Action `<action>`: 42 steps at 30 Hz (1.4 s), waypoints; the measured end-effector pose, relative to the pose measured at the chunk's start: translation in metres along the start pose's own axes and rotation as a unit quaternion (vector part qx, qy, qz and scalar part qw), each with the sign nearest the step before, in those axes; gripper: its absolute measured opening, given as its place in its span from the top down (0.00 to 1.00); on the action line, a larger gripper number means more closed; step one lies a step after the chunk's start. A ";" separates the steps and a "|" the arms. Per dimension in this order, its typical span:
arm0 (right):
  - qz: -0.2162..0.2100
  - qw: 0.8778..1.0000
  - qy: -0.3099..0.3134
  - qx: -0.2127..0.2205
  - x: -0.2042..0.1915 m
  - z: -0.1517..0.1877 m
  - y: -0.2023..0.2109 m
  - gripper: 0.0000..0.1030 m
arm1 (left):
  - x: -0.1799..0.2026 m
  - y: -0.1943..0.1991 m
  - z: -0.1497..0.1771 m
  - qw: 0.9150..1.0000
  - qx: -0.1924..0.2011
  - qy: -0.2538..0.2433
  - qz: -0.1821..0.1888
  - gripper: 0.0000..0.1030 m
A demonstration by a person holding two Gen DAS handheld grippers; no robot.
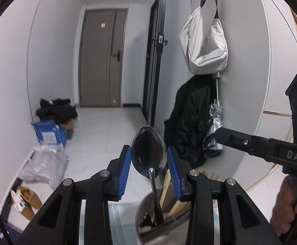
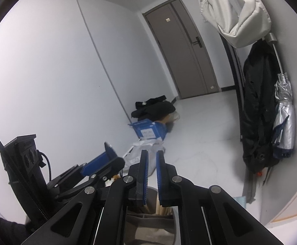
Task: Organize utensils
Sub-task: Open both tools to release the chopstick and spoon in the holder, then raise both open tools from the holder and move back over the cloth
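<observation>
A metal spoon [image 1: 148, 153] stands handle-down in a round metal utensil cup [image 1: 146, 206] just below my left gripper [image 1: 149, 153]. Both blue pads [image 1: 126, 167] press on the edges of the spoon's bowl, so that gripper is shut on it. Wooden chopsticks [image 1: 165, 185] lean in the same cup. My right gripper [image 2: 151, 157] is shut with only a thin slit between its pads and nothing in it; it hovers over the chopsticks [image 2: 162, 208] and the holder [image 2: 148, 226]. It also shows from the side in the left wrist view [image 1: 230, 138], held by a hand [image 1: 285, 202].
Beyond lies a white tiled hallway floor [image 1: 111, 122] with a closed brown door [image 1: 101, 61]. A blue box [image 1: 50, 134], dark clothes [image 1: 56, 110] and a plastic bag [image 1: 44, 163] sit by the left wall. A white bag [image 1: 205, 40], black coat [image 1: 191, 122] and folded umbrella [image 1: 216, 126] hang on the right.
</observation>
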State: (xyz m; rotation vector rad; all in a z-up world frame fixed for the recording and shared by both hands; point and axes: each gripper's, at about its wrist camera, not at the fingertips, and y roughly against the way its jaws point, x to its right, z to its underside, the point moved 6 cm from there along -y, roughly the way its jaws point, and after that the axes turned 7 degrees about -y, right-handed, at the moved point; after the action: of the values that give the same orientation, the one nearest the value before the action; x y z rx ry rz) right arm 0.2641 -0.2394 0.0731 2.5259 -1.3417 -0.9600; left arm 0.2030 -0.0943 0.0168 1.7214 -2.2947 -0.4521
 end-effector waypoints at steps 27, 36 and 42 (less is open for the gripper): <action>0.030 0.999 0.020 0.017 -0.043 0.044 0.049 0.47 | -0.016 0.091 0.003 0.992 -0.026 0.043 -0.113 0.03; 0.031 0.998 0.048 0.024 -0.072 0.070 0.070 0.30 | -0.027 0.118 0.024 0.986 -0.028 0.069 -0.146 0.01; 0.048 0.997 0.054 0.002 -0.071 0.097 0.069 0.29 | -0.039 0.129 0.041 0.982 -0.036 0.095 -0.160 0.01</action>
State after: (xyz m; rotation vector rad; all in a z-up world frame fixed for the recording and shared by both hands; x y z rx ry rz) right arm 0.1304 -0.2083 0.0570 2.4533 -1.4197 -0.7908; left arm 0.0846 -0.0188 0.0279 2.0104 -1.8557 -0.4030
